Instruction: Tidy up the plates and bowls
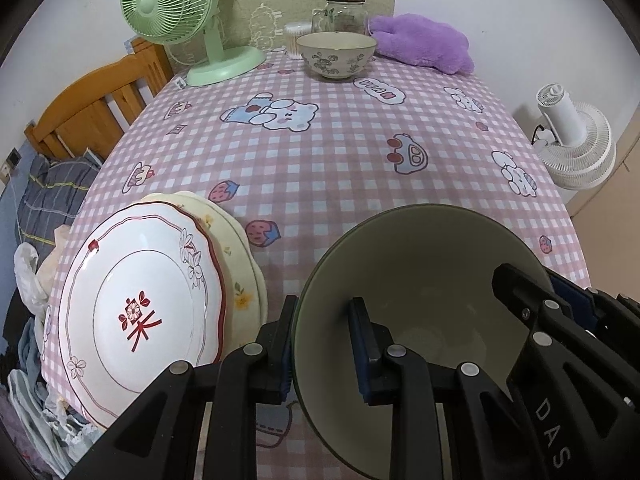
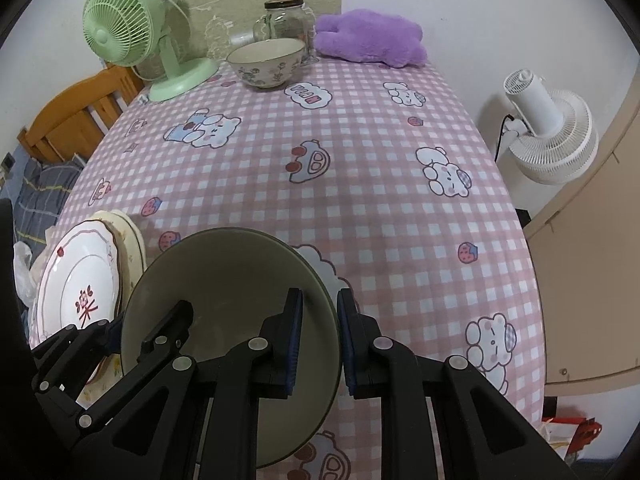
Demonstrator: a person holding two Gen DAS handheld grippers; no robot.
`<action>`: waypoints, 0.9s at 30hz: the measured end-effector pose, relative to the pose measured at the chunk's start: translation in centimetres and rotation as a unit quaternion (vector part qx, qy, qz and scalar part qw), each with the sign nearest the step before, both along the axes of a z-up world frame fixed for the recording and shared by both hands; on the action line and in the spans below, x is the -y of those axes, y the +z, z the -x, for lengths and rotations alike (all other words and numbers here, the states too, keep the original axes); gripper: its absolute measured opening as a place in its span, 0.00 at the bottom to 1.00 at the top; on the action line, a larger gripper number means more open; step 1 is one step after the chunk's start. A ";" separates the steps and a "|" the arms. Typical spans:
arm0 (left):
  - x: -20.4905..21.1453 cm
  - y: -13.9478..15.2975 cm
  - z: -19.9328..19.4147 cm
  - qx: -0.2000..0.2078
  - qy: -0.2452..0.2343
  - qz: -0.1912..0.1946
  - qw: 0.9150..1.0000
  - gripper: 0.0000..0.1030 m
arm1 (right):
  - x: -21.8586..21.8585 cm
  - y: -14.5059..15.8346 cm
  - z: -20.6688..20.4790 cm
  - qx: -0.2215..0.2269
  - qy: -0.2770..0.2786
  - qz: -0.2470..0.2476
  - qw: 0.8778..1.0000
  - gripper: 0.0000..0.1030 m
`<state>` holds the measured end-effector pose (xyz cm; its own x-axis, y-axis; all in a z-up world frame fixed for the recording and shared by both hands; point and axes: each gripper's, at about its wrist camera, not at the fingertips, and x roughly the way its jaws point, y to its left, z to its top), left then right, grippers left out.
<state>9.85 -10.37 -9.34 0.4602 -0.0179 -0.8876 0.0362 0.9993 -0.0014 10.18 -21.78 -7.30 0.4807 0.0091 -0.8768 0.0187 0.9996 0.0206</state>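
You are pinching the olive bowl [image 1: 420, 304] by opposite rims, left gripper [image 1: 320, 348] and right gripper [image 2: 318, 340] both clenched, above the counter [image 1: 320, 152]; uneven pulling risks twisting it loose onto the stacked plates [image 1: 140, 312].

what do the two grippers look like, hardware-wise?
Both alike: the left gripper and right gripper are matte black plastic linkages with cut-out triangular arms, silver round pivot pins and dark blue finger pads. White "DAS" lettering marks one body. No cables or sleeves visible.
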 end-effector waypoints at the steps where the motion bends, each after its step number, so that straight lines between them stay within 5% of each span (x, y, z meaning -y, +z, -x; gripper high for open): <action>1: -0.1 0.0 0.0 0.001 -0.002 0.001 1.000 0.22 | -0.1 0.0 0.0 0.001 -0.001 0.001 1.000 0.20; 8: -0.5 -0.1 0.1 -0.008 -0.037 0.015 0.999 0.27 | -0.4 0.2 0.6 0.005 -0.022 0.005 1.000 0.24; 15: -1.9 1.7 0.5 -0.001 -0.082 0.030 0.996 0.48 | -1.7 1.7 1.5 0.014 -0.044 -0.004 0.999 0.64; 23: -4.9 4.9 0.8 0.044 -0.117 0.035 0.992 0.76 | -4.6 4.3 2.1 0.028 -0.069 -0.006 0.997 0.71; 27: -6.8 6.1 0.4 0.059 -0.130 0.056 0.988 0.79 | -6.5 6.0 2.2 0.051 -0.074 0.002 0.996 0.71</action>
<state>9.47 -3.61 -3.21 0.5274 -0.2434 -0.8140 0.2974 0.9503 -0.0915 7.93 -15.31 -1.33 0.5635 -0.0722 -0.8229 0.1642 0.9861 0.0259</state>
